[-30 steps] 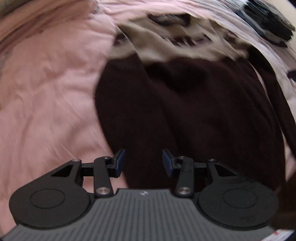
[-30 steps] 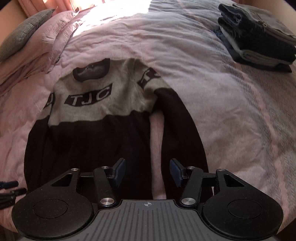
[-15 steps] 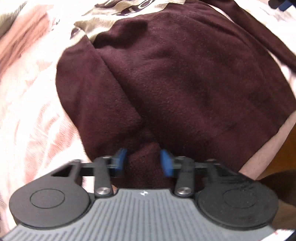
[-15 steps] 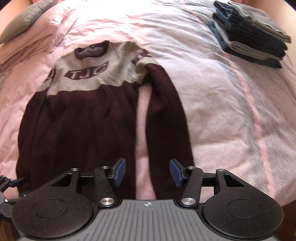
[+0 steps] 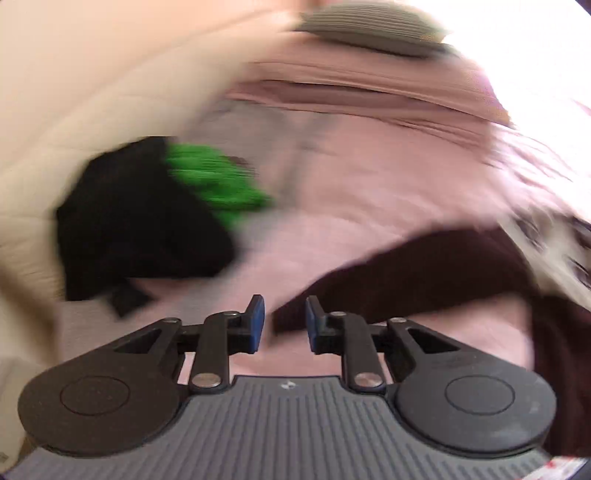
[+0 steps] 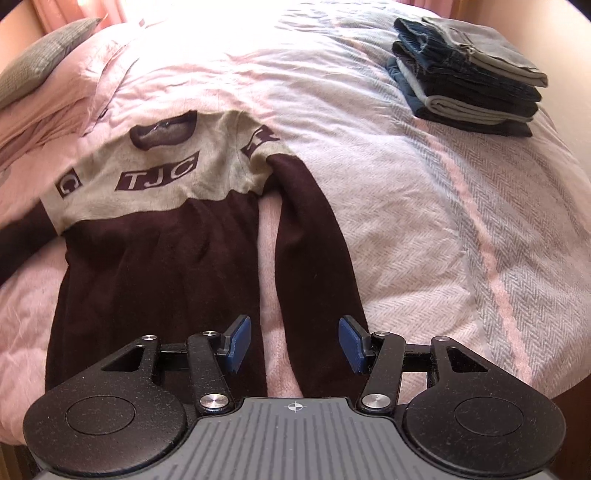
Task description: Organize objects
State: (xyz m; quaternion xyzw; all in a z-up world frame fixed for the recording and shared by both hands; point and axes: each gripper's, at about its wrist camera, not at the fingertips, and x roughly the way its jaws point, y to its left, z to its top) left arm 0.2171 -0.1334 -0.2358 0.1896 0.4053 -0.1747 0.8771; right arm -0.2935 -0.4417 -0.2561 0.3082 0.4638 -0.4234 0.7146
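Observation:
A maroon and grey sweater (image 6: 155, 258) with "TJC" on the chest lies flat on the pink bedspread (image 6: 424, 229). Its right sleeve (image 6: 314, 258) runs down toward my right gripper (image 6: 293, 345), which is open and empty just above the sleeve's cuff end. In the blurred left wrist view, the sweater's left sleeve (image 5: 424, 273) stretches out sideways, and its cuff lies between the blue pads of my left gripper (image 5: 282, 325). The left jaws stand narrowly apart, and the blur hides whether they pinch the cuff.
A stack of folded jeans and clothes (image 6: 469, 74) sits at the bed's far right. A grey pillow (image 6: 40, 59) lies at the far left, also in the left wrist view (image 5: 369, 27). A black and green garment pile (image 5: 147, 221) lies left of my left gripper.
My left gripper swung left from over the sweater body, and the left sleeve now stretches outward. My right gripper stayed over the right sleeve, still open.

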